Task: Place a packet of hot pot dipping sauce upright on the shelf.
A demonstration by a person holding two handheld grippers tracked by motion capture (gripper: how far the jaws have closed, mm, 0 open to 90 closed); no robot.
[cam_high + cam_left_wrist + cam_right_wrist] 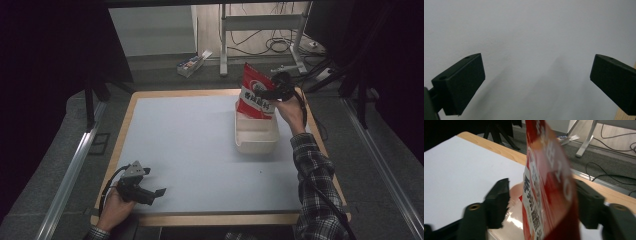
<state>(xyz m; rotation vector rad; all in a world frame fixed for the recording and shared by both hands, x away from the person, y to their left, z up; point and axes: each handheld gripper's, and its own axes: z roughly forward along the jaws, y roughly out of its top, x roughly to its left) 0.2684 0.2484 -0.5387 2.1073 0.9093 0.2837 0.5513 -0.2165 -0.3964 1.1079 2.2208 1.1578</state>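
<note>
the red bag (256, 92) stands upright in the white tray (256, 141) near the far right edge of the desk (190, 145). the right tongs (541, 200) are around it with jaws apart – not pressing it. the left tongs (536, 82) rest wide open at the near left corner – nothing between them.

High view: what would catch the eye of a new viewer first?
The red snack bag stands upright in the white tray at the table's far right side. The right claw is open around its top, one jaw clearly apart from it. The left claw rests open at the near left corner.
</note>
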